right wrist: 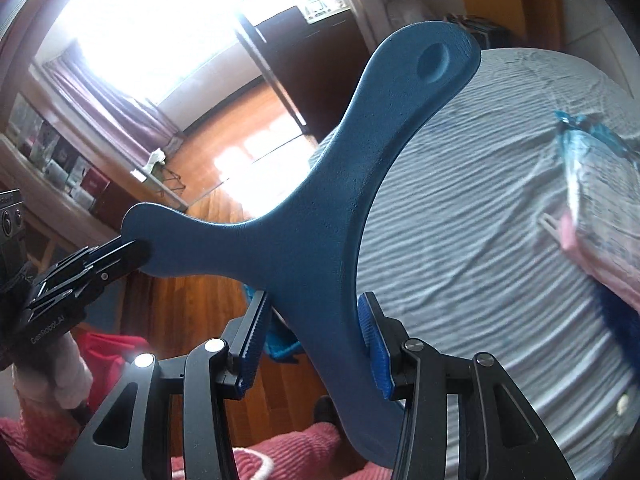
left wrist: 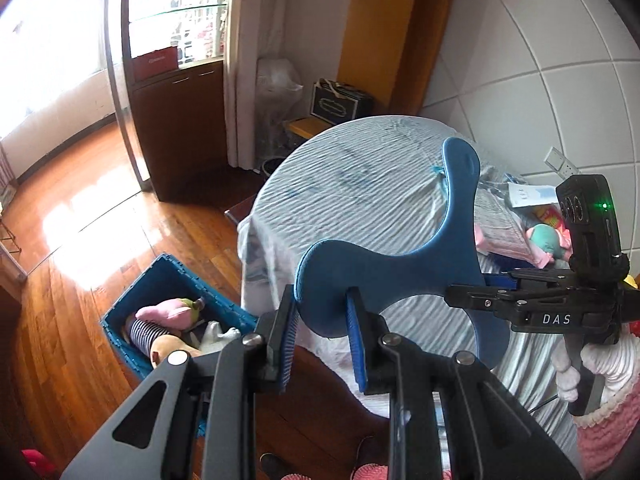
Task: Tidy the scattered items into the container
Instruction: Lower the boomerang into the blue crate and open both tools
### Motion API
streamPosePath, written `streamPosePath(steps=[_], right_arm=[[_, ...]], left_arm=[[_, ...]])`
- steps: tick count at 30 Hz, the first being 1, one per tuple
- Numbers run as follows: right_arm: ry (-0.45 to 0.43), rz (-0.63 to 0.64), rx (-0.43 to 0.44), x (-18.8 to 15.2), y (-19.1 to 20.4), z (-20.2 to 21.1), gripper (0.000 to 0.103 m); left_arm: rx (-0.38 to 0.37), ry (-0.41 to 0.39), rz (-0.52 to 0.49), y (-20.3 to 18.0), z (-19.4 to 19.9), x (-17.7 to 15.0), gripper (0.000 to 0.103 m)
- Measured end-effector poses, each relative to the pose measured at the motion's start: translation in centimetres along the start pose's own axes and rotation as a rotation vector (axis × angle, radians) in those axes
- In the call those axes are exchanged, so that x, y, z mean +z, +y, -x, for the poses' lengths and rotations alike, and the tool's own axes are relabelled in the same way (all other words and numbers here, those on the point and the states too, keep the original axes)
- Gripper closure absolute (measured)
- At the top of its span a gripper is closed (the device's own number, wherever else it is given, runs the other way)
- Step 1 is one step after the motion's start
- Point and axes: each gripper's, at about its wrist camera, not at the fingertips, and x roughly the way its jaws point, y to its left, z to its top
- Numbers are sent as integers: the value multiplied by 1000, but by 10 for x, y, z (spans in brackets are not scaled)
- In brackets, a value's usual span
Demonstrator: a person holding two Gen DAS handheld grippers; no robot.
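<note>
Sunlit wooden floor [left wrist: 80,216], white tiled wall [left wrist: 560,80], dark cabinet [left wrist: 176,128]; window [right wrist: 168,12] possibly curtained.

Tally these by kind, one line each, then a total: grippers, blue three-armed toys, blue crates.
Grippers: 2 (left gripper, right gripper)
Blue three-armed toy: 1, clamped by both grippers
Blue crate: 1, on the floor, with plush toys inside
Total: 4

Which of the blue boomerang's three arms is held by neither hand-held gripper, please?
On the blue boomerang, the dimpled arm pointing up over the table; the left hand-held gripper and right hand-held gripper each clamp one of the other two.
</note>
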Motion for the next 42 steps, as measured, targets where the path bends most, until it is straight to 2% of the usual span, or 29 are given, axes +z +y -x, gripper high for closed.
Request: streamPosePath(steps=[11,19,25,34,42], right_arm=[[90,57,71,29,130,-149,58],[191,133,108,70,192,-241,58],[259,181,142,107,200,-293,58],[354,246,182,143,198,-389,58],[432,256,145,120,161,-505,58]], left_arm=[[75,49,76,168,3,-22,80],[142,81,182,255,-8,-30,80],[191,109,263,308,-33,-28,80],[218,145,376,377,-98,-34,80],[170,194,404,440,-209,-92,80]])
